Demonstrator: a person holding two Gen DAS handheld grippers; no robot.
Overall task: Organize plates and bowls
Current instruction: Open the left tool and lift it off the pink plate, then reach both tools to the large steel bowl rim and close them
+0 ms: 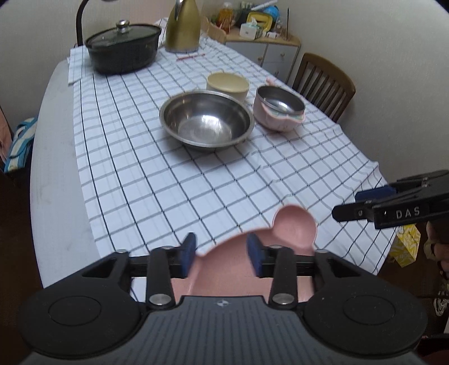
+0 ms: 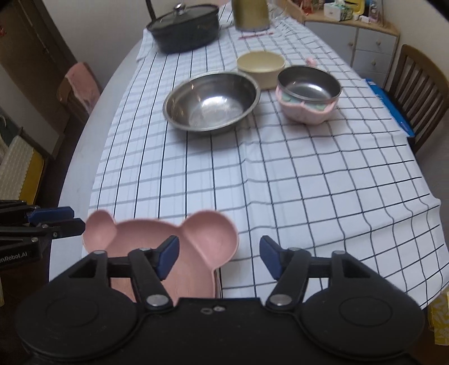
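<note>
A pink bear-shaped plate [image 1: 294,227] [image 2: 207,235] lies flat on the checked cloth at the table's near edge. My left gripper [image 1: 221,254] hovers over its left side, open, with the rim in the gap and neither pad pressing on it. My right gripper [image 2: 219,257] is open over the plate's right ear, gripping nothing. Each gripper shows at the edge of the other's view: the right gripper [image 1: 346,205] and the left gripper [image 2: 71,219]. Farther back stand a large steel bowl [image 1: 206,120] [image 2: 210,101], a cream bowl [image 1: 227,84] [image 2: 261,66] and a small steel bowl nested in a pink bowl [image 1: 279,108] [image 2: 307,92].
A black pot with a glass lid [image 1: 123,47] [image 2: 186,26] and a gold kettle [image 1: 183,28] stand at the far end of the table. A wooden chair [image 1: 325,84] [image 2: 418,92] is at the right, with a cabinet [image 1: 269,53] behind it. Bare cloth [image 2: 252,174] stretches between the plate and the bowls.
</note>
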